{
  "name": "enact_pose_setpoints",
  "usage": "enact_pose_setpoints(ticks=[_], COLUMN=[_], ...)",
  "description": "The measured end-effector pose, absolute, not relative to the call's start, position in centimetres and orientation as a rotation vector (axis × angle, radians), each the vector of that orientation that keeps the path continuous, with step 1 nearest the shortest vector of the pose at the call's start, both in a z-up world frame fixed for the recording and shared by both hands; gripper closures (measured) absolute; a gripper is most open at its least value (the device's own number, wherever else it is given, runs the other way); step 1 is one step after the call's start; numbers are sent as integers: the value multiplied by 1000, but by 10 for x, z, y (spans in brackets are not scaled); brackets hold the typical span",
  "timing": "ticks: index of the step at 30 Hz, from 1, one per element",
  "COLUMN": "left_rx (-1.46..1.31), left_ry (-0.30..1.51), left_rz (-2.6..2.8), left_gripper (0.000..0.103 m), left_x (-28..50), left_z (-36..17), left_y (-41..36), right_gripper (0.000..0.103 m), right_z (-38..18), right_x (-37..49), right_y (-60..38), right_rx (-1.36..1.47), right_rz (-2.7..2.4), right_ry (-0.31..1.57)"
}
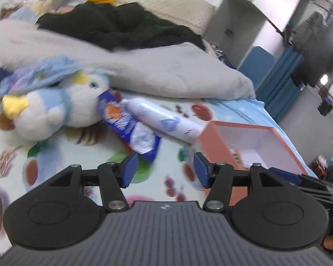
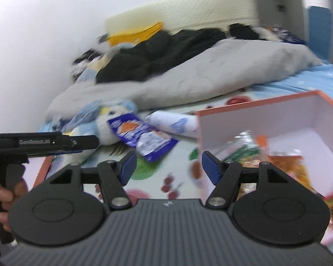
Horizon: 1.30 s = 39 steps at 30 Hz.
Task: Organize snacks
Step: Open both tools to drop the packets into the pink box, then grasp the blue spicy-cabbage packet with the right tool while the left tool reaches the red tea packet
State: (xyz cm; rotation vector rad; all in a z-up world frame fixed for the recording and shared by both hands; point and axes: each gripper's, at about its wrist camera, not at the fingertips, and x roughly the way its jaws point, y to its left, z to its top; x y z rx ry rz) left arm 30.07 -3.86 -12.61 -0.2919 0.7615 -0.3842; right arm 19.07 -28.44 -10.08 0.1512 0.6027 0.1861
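A blue snack packet [image 1: 126, 124] and a white tube-shaped packet [image 1: 166, 120] lie on the printed bed sheet beside a plush penguin [image 1: 55, 108]. My left gripper [image 1: 165, 169] hovers open in front of them with nothing between its fingers. An orange-rimmed box [image 1: 213, 141] stands just to its right. In the right wrist view the same blue packet [image 2: 142, 135] and white packet [image 2: 175, 122] lie left of the box [image 2: 233, 122], which holds several snack packets [image 2: 284, 166]. My right gripper [image 2: 168, 167] is open and empty at the box's near left corner.
A grey blanket [image 1: 155, 66] and dark clothes [image 1: 113, 24] are heaped behind the snacks. A person's hand [image 2: 2, 196] holds the left gripper's handle at the left of the right wrist view. An orange-edged flat piece [image 2: 43, 170] lies beneath it. The bed's edge runs along the right.
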Motion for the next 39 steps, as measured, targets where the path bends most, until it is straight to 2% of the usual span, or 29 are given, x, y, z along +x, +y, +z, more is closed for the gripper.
enact_pose_setpoints(ticks=[4,8,11,14,16,30,32,33,34,36,38,39], left_rx=[-334,-351,-352,-361,-376,-396,-386,-381,-376,-367,-364,-363], left_ry=[781,804,814,819,815,821,823,823,820,809,804,799], left_rz=[-373,-387,-398,-397,-401,-481,-492,-497,-500,-510,-502,-497], left_gripper=[44,58,61,61,61,61,60,60,60,59,49,47], left_x=[316,339,357,371,377,402,407,409,410,413,416,415], left_z=[-159,-193,-216,-235,-246,-280,-279,-279,-278,-276,-274,-273], left_y=[-14,-3,2,6,10,-9,-15,-18,-19,-23,-25,-25], right_gripper=[36,36,36,34,21,22,26,35,38,53,57,58], right_z=[-112,-122,-131,-146,-158,-201,-205,-205,-203,-197,-190,-186], right_x=[228,268,301,337,358,423,425,426,427,430,433,434], right_y=[-266,-253,-237,-222,-212,-172,-170,-171,-173,-180,-187,-192], right_rx=[74,20,-47,-108,-163,-353,-360,-344,-323,-267,-218,-186], right_rz=[266,327,393,454,455,540,536,539,542,536,526,525], right_ry=[676,737,788,850,876,950,962,966,974,998,1009,1015])
